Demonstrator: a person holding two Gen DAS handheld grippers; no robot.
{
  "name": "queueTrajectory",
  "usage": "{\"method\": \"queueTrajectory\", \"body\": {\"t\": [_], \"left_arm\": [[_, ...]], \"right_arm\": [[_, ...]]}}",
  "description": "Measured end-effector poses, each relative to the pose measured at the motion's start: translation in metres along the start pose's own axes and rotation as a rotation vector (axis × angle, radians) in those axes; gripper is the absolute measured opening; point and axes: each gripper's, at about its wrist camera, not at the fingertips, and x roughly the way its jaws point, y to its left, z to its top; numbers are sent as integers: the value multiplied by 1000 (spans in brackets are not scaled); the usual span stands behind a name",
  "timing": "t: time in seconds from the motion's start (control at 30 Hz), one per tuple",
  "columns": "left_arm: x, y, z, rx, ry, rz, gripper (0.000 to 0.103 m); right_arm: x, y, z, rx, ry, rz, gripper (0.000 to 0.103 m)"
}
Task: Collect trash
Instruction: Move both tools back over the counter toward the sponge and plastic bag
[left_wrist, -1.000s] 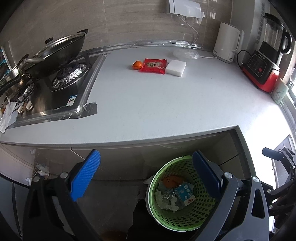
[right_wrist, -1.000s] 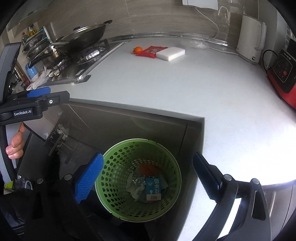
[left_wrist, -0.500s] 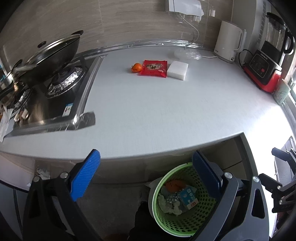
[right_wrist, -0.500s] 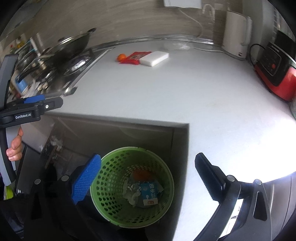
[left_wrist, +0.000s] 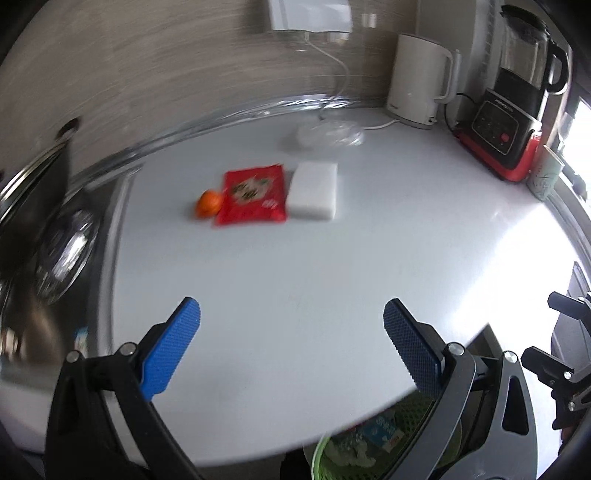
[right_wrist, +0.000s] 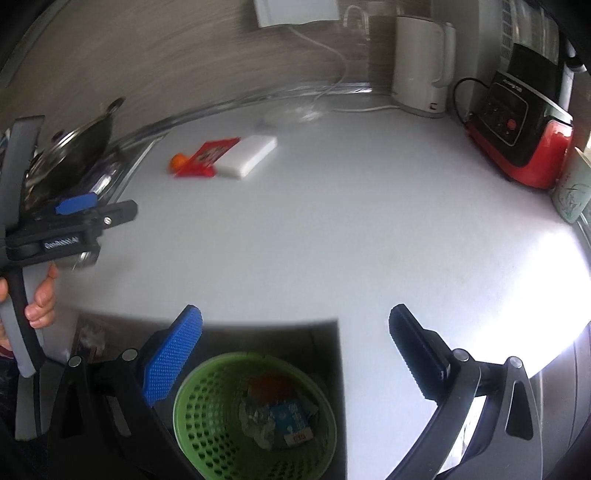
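Observation:
A red snack wrapper lies on the white counter, with a small orange fruit at its left and a white block at its right. All three also show in the right wrist view: wrapper, fruit, block. A green basket below the counter edge holds crumpled trash and a blue carton. My left gripper is open and empty above the counter's near part. My right gripper is open and empty above the basket.
A stove with a lidded pan stands at the left. A white kettle, a red-based blender and a cup stand at the back right. A clear plastic bag lies behind the block.
Both grippers have risen and moved forward over the counter. The basket has slid to the lower edge of both views. The wrapper, fruit and block look nearer.

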Motion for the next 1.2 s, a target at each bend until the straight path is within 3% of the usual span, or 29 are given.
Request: {"method": "queueTrajectory", "body": {"t": [0.2,0.67,1.2], "left_arm": [[45,-2,34,31,5,-72,95],[126,2,93,67,37,-143,95],[191,-1,125,92,116,-134,95]], "right_arm": [[23,-11,40,48,-39,-46,101],[86,-25,131,80,-119,-85,101],[132,-40,185,104,-163,-62,101]]}}
